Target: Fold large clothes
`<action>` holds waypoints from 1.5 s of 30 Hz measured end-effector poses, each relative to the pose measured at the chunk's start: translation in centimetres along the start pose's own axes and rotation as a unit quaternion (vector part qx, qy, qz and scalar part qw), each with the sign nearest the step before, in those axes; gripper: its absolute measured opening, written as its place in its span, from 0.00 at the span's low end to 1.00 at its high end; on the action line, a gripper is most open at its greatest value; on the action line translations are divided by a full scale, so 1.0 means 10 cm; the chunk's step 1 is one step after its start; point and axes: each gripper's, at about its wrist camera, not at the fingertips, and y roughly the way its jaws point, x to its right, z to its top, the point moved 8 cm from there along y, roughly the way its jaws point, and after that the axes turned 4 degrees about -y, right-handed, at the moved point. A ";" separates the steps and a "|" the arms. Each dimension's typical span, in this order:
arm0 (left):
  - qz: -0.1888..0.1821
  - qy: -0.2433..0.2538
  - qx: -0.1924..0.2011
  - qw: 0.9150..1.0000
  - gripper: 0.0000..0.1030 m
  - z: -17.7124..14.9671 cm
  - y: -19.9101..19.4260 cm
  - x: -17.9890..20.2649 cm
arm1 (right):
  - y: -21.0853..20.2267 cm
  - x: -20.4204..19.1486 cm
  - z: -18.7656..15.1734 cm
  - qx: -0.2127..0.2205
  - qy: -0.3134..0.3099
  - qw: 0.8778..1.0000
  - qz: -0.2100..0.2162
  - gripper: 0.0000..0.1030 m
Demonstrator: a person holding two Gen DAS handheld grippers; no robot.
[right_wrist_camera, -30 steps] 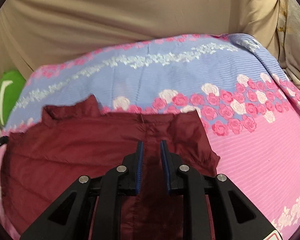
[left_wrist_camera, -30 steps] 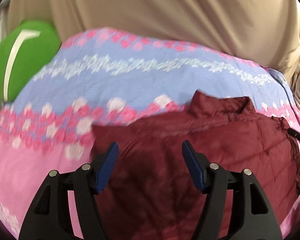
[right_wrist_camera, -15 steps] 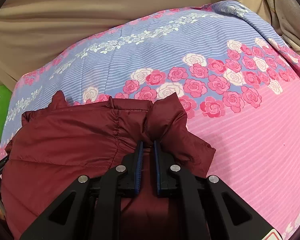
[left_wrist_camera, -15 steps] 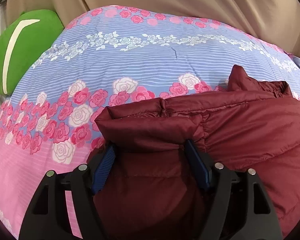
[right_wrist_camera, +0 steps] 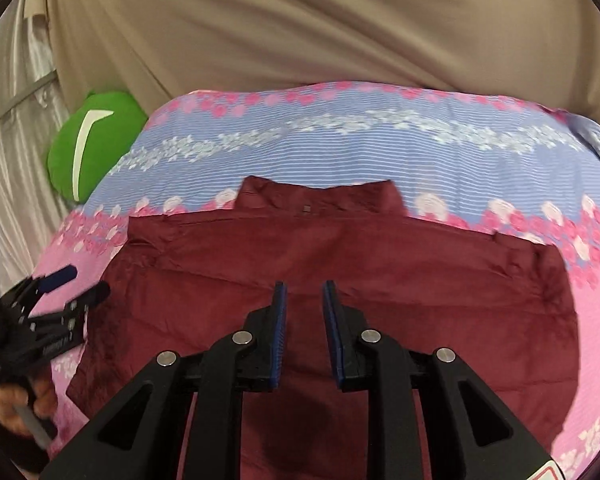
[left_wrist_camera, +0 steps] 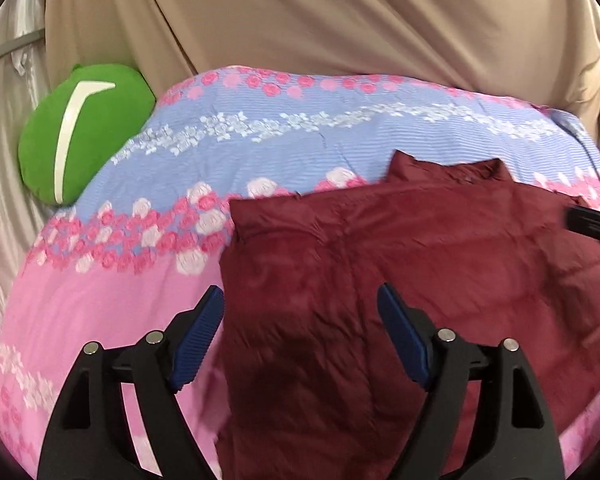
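A dark red padded jacket (right_wrist_camera: 340, 256) lies flat on the floral bed cover (right_wrist_camera: 340, 144), collar at the far edge; it also shows in the left wrist view (left_wrist_camera: 420, 248). My left gripper (left_wrist_camera: 300, 320) is open wide and empty, hovering over the jacket's left edge. It appears at the left of the right wrist view (right_wrist_camera: 60, 292). My right gripper (right_wrist_camera: 303, 304) hovers over the jacket's middle with a narrow gap between the pads and nothing in it. Its tip shows at the right of the left wrist view (left_wrist_camera: 592, 224).
A green round cushion (left_wrist_camera: 80, 132) with a white stripe lies at the bed's far left corner. A beige sheet (left_wrist_camera: 340, 20) hangs behind the bed. Pale curtains (right_wrist_camera: 16, 120) hang at the left. The pink part of the bed cover (left_wrist_camera: 80, 300) lies left of the jacket.
Both grippers have pulled back and up from the jacket's top edge. The right gripper has let go of the fold and opened slightly. The jacket now lies flat.
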 end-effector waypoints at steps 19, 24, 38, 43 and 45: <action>-0.017 -0.070 -0.046 0.996 0.76 -0.49 0.03 -0.44 | 0.98 0.08 -0.11 -0.105 0.055 0.993 0.012 0.09; -0.013 -0.083 -0.057 0.995 0.83 -0.53 0.18 -0.56 | 1.19 0.08 -0.07 -0.090 0.058 0.994 0.035 0.09; -0.034 -0.106 -0.095 0.989 0.86 -0.66 0.44 -0.43 | 0.92 0.02 0.08 -0.043 0.067 0.996 0.040 0.12; -0.026 -0.101 -0.093 0.990 0.88 -0.67 0.46 -0.41 | 1.12 -0.05 0.20 -0.063 0.036 0.997 0.013 0.12; -0.027 -0.103 -0.092 0.990 0.88 -0.67 0.47 -0.42 | 1.31 -0.02 0.16 -0.081 0.044 0.996 0.016 0.08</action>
